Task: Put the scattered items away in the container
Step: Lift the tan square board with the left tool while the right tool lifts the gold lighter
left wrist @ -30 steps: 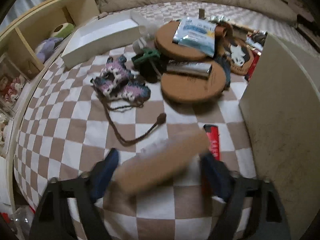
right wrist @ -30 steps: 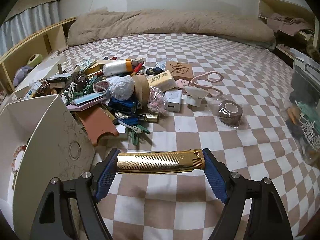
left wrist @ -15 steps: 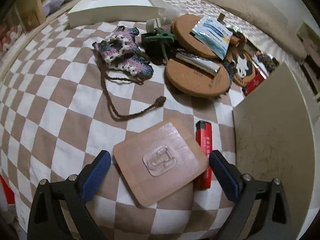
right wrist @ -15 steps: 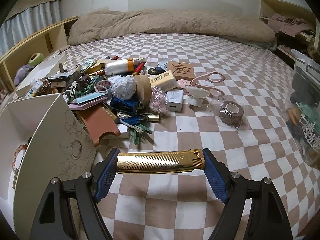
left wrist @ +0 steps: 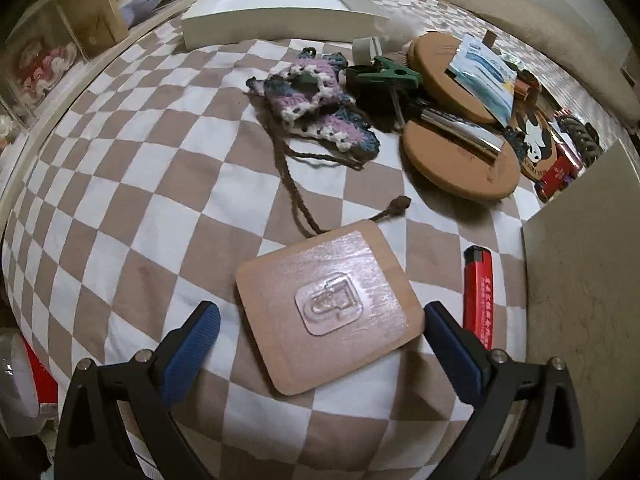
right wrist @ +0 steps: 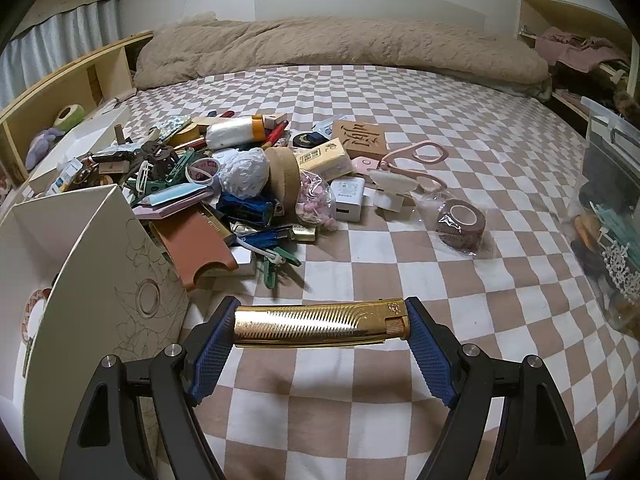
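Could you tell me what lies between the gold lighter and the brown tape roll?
Nothing: in the right wrist view, only bare checkered bedspread lies between the gold lighter and the brown tape roll.

Right hand-held gripper (right wrist: 320,326), black arms with blue ribbed pads, clamped end to end on a ridged gold metal lighter (right wrist: 320,326), held crosswise above the brown-and-white checkered bed cover (right wrist: 400,264). Left of it, a cream cardboard box with line-drawn flowers (right wrist: 120,280), open at the top. Behind that, a heap of scattered clutter (right wrist: 224,184): green clothes pegs, a terracotta card sleeve, a white charger block, pink scissors. Apart to the right, a brown bandage roll in clear wrap (right wrist: 460,224). Beige duvet (right wrist: 340,48) along the far edge.
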Demonstrator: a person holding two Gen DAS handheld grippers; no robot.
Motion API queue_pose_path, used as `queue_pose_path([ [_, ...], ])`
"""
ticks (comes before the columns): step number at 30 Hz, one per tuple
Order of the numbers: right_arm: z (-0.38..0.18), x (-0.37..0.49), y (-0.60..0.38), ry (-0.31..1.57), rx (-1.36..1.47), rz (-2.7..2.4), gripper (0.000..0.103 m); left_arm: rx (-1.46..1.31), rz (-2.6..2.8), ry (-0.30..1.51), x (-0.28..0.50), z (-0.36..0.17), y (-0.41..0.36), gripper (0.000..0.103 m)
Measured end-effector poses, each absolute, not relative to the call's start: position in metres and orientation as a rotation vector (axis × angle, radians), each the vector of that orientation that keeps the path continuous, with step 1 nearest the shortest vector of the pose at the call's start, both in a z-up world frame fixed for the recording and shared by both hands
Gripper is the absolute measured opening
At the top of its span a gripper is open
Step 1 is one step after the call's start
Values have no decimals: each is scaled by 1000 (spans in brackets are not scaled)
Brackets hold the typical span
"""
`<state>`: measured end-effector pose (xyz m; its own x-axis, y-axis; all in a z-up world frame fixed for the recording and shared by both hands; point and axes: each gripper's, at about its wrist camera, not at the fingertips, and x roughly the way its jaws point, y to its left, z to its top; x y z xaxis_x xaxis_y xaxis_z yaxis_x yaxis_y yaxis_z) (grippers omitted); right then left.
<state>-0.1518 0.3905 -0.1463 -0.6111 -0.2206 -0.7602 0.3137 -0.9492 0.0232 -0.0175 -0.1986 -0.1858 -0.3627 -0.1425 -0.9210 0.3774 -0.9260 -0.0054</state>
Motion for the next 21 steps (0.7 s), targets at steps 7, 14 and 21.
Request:
queue_pose_path([
  [7,-145,-149,379,202,1187,-2562,81,1444,-2226,403,-28,-187,-201,102],
  [14,-144,-146,375,220,1182,-2558,81,1381,-2131,469,-30,-188,-196,100],
  [21,-145,-148,381,192,1190,-2559,81,1433,-2310,250,-21,-183,-173,81],
])
